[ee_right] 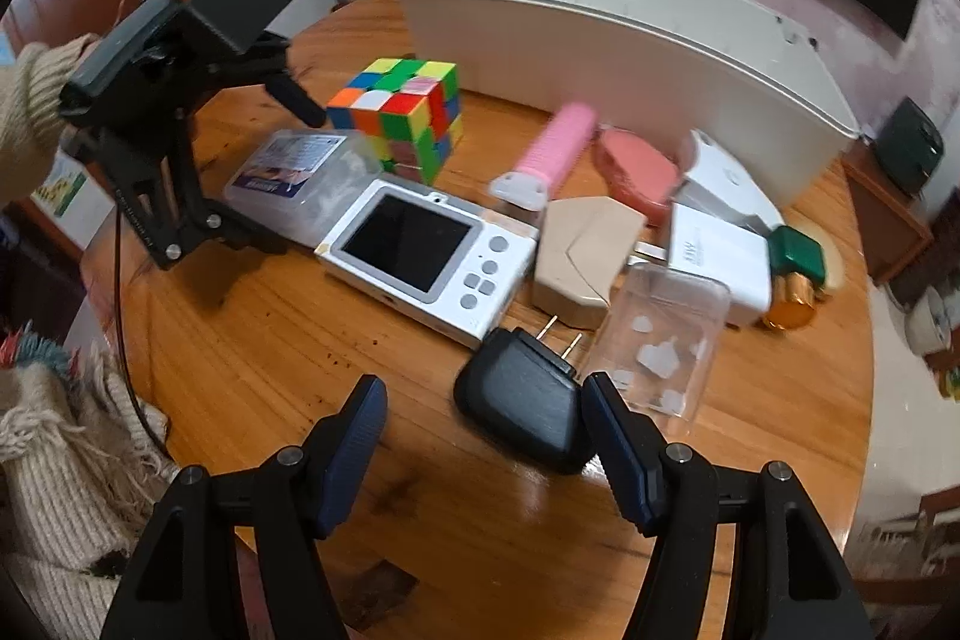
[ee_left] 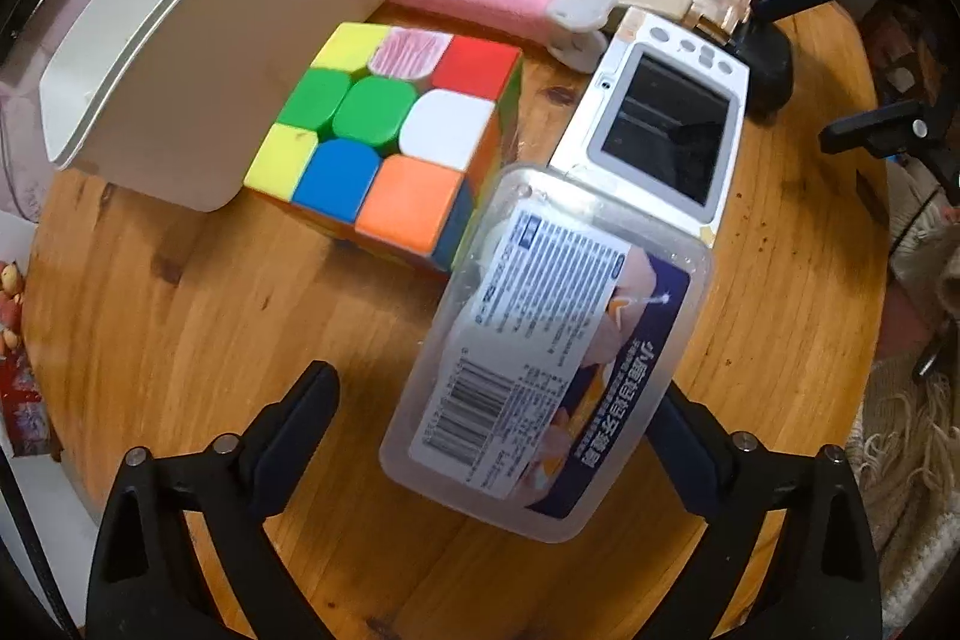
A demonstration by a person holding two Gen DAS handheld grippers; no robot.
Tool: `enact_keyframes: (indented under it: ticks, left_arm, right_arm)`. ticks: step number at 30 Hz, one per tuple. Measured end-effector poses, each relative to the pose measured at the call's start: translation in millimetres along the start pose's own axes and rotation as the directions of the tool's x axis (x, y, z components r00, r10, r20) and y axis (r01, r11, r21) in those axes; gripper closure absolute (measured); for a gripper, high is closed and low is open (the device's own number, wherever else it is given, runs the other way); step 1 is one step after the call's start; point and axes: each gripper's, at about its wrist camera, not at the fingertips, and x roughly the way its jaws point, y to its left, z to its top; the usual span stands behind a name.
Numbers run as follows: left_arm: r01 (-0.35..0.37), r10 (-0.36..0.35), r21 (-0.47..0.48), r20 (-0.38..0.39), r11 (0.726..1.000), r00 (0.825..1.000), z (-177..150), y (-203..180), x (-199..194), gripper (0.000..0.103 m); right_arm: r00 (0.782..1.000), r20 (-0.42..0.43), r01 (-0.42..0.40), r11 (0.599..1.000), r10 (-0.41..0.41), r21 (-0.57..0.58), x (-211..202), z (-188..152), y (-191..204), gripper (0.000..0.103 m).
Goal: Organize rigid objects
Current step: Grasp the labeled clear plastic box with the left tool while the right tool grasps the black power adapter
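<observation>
The white bin (ee_right: 630, 40) stands at the worktop's (ee_right: 300, 340) far edge, its inside hidden. The left gripper (ee_left: 498, 400) straddles the clear labelled box (ee_left: 552, 358) with jaws open, its long axis pointing toward the cube (ee_left: 384, 136). The right gripper's (ee_right: 480, 418) jaws are open, 1 touching the black plug (ee_right: 522, 400).

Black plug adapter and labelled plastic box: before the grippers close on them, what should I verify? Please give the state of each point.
1. Labelled plastic box between the left gripper fingers: ok, jaws wide.
2. Left pads touching the box: cannot tell; right side hidden behind it.
3. Black plug adapter centred in the right gripper: not ok, it sits against the right finger, gap on the left.
4. Clear case away from that finger: not ok, very near.
5. White bin free to receive: cannot tell, inside hidden.
</observation>
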Motion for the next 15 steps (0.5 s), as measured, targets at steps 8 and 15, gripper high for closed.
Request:
enact_keyframes:
  ticks: [8,15]
  left_arm:
    - [0.041,-0.041,-0.008,0.014,0.999,0.999,-9,11,2,0.011]
    - [0.028,-0.027,-0.01,0.02,1.0,0.999,-17,4,-5,0.017]
  right_arm:
    - [0.997,-0.064,-0.036,0.997,0.041,0.073,-6,-18,-24,0.035]
    - [0.996,-0.081,-0.025,0.973,0.045,0.229,2,-24,-30,0.035]
